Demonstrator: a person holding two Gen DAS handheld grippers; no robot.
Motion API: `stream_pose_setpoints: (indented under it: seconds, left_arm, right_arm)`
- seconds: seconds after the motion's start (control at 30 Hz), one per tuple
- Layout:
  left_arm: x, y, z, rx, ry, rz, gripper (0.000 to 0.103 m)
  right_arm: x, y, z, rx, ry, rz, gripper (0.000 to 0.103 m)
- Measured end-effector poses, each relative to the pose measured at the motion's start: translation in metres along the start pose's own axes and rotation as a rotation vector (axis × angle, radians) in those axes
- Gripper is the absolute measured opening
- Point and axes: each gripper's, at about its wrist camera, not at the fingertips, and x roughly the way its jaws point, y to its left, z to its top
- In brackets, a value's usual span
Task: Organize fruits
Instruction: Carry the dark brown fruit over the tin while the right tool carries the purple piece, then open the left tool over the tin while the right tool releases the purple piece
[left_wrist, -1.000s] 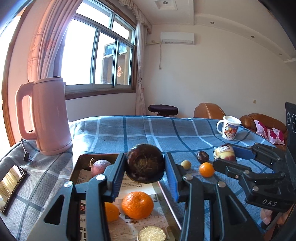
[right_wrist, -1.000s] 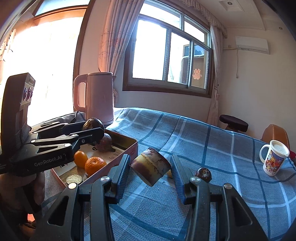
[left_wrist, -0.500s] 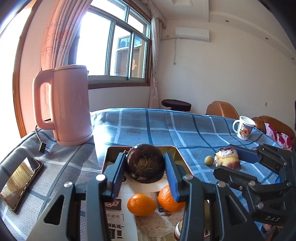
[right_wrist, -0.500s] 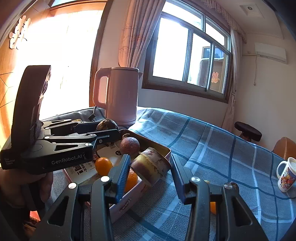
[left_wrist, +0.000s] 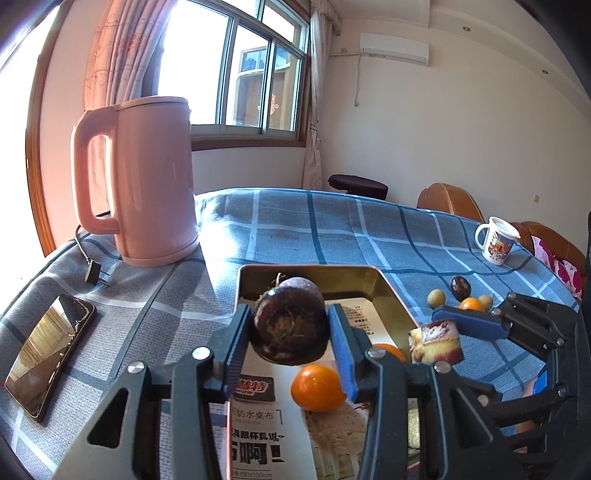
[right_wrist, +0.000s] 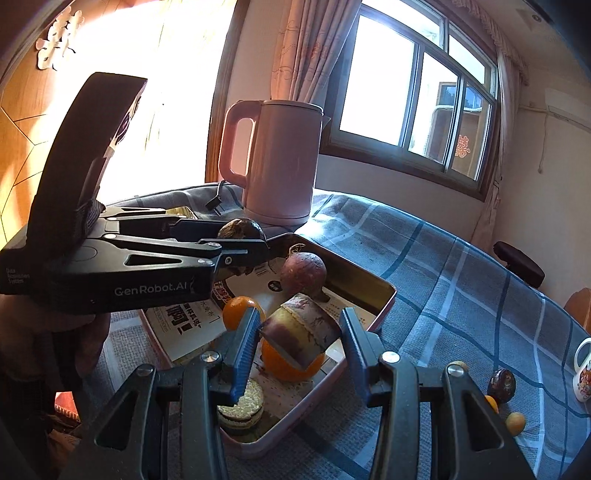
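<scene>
Dark round fruit (left_wrist: 290, 330) clamped in left gripper (left_wrist: 290, 332) above tin tray (left_wrist: 391, 295).

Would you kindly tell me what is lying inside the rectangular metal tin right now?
The rectangular metal tin holds a printed paper sheet, a purplish round fruit, two oranges and a round cracker; anything beneath the paper is hidden.

Both grippers are black plastic frames with triangular cut-outs and round silver screws at the joints. The left gripper (left_wrist: 290, 328) has two ribbed blue pads (left_wrist: 341, 347) lining its fingers; the right gripper (right_wrist: 299, 332) has the same. In the right wrist view the left gripper's side bears white "GenRobot.AI" lettering, and a slanted black housing rises behind it.
</scene>
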Motion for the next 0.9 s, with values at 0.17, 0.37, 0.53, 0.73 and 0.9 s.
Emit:
stream_pose_setpoints:
  seconds: [0.17,0.37,0.53,0.73,0.9]
  left_arm:
    - [0.002,-0.002,-0.001,0.018,0.023,0.007,0.044]
    - [0.007,-0.005,-0.002,0.042,0.058,0.008,0.044]
    - [0.006,-0.005,-0.003,0.046,0.059,0.022,0.045]
    - [0.005,-0.007,-0.003,0.058,0.057,0.036,0.051]
    - [0.001,-0.008,-0.002,0.035,0.024,0.034,0.075]
  right_arm:
    - [0.006,0.000,0.001,0.000,0.025,0.018,0.047]
    - [0.017,0.005,-0.001,-0.020,0.087,0.048,0.047]
    - [0.017,0.008,-0.002,-0.034,0.093,0.050,0.048]
    - [0.013,0.004,-0.002,-0.017,0.078,0.043,0.061]
    - [0.004,-0.003,-0.004,-0.001,0.053,0.014,0.061]
